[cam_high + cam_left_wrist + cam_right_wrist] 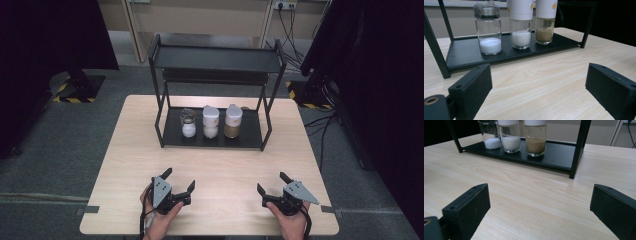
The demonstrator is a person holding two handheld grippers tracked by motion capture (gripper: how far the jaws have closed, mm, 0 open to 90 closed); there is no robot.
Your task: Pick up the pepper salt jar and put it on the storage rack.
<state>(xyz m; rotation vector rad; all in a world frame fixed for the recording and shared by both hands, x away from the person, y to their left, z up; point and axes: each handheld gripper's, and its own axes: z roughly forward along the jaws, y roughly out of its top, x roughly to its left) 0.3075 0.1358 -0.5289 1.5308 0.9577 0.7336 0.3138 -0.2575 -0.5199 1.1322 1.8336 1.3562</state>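
**Q:** How many claws do I hold, and how do they stand?

**A:** Two. My left claw (179, 183) and my right claw (272, 183) both rest low over the near edge of the wooden table (125, 165), well apart from each other. Each has its two jaws spread wide, with nothing between them but bare wood.

**Q:** What lies ahead of the claws, counted?

**A:** One black rack (250, 141) with two levels: an upper shelf (215, 59) and a lower tray. On the lower tray stand three jars in one row. Ahead of my left claw, slightly to its right, is the jar with the clear top (188, 123), holding fine white powder. Next is the middle white-capped jar (210, 122), holding coarser white grains. Last is the brown-filled jar (233, 121), also white-capped, which stands ahead and to the left of my right claw.

**Q:** How do the jars sit?

**A:** All three are upright, close beside one another, and well beyond both claws. In the left gripper view, the clear-topped jar (489, 30) is nearest and the brown one (544, 22) is farthest.

**Q:** And the four rack legs?

**A:** All four rest on the table.
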